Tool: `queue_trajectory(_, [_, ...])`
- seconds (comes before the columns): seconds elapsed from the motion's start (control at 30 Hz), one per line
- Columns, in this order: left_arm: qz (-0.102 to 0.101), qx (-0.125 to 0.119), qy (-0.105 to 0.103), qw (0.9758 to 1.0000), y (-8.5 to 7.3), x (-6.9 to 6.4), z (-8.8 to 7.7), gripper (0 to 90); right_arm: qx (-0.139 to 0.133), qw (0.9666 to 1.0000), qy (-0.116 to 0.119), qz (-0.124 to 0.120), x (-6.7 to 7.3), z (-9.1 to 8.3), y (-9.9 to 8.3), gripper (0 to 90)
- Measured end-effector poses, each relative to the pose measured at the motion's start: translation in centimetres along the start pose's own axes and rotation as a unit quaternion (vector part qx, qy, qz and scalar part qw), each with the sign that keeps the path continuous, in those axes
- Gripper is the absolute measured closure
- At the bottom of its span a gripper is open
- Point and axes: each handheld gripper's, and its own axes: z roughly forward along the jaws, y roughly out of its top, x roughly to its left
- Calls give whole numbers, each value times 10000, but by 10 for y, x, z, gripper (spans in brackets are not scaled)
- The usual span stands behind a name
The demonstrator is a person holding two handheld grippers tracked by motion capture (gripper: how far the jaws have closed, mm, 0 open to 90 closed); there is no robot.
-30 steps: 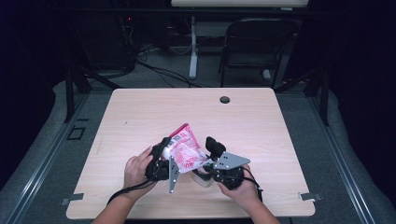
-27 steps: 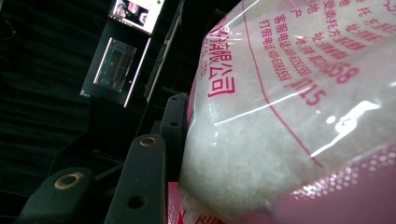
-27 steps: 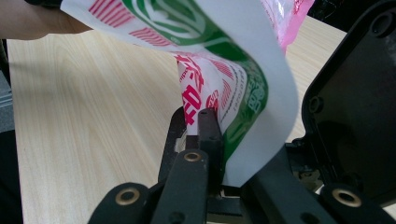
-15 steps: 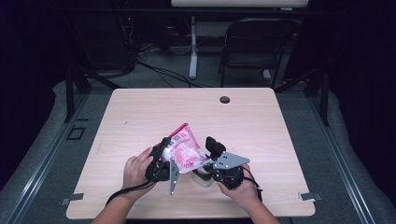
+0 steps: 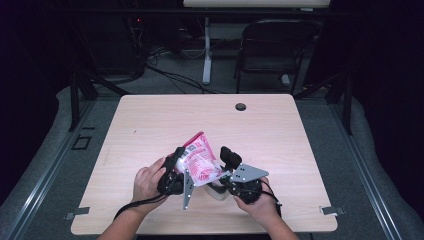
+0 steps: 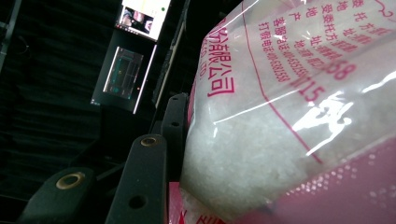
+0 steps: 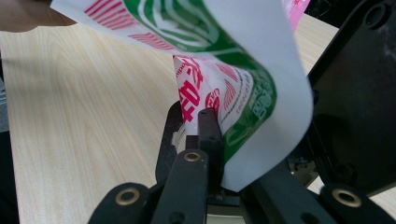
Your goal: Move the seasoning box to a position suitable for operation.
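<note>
Tools (image 5: 200,175) over pale wood table (image 5: 150,125); room dark, seemingly cluttered.

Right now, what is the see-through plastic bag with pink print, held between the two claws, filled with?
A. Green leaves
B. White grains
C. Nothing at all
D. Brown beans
B: the left gripper view shows white grains packed behind the clear film of the pink-printed plastic bag, which the left claw and right claw hold above the wooden table.
</note>
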Motion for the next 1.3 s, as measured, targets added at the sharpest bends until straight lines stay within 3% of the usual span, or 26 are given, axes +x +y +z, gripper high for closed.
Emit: queue_trajectory(1.3, [134, -17, 41, 9999, 4, 0, -2, 670, 52, 10000, -41, 4, 0, 0, -2, 898])
